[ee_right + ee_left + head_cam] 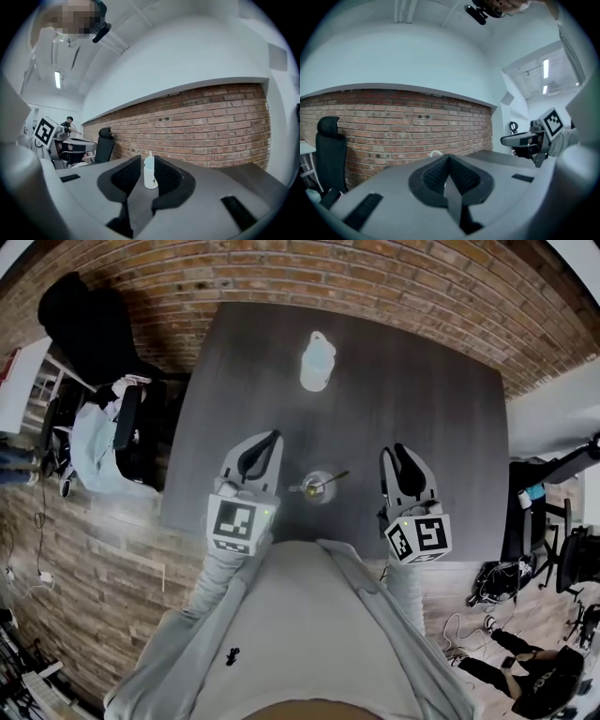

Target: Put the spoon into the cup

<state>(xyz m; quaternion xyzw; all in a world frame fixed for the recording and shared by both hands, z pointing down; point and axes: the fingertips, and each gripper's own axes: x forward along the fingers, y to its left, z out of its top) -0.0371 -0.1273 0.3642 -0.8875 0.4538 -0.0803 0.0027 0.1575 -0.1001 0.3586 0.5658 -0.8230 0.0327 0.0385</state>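
A small clear glass cup (319, 487) stands near the front edge of the dark table (422, 399). A spoon (334, 479) rests in it, its handle leaning out to the right. My left gripper (265, 448) hovers just left of the cup, its jaws pressed together and empty (449, 161). To the right of the cup is my right gripper (401, 459), whose jaws stand apart with nothing held (146, 163). Neither gripper view shows the cup or the spoon.
A white squeeze bottle (317, 362) stands at the far side of the table, visible through the right jaws' gap as the bottle (150, 174). A black office chair (89, 329) and a second chair draped with clothes (117, 432) sit left of the table. A brick wall (211, 126) runs behind.
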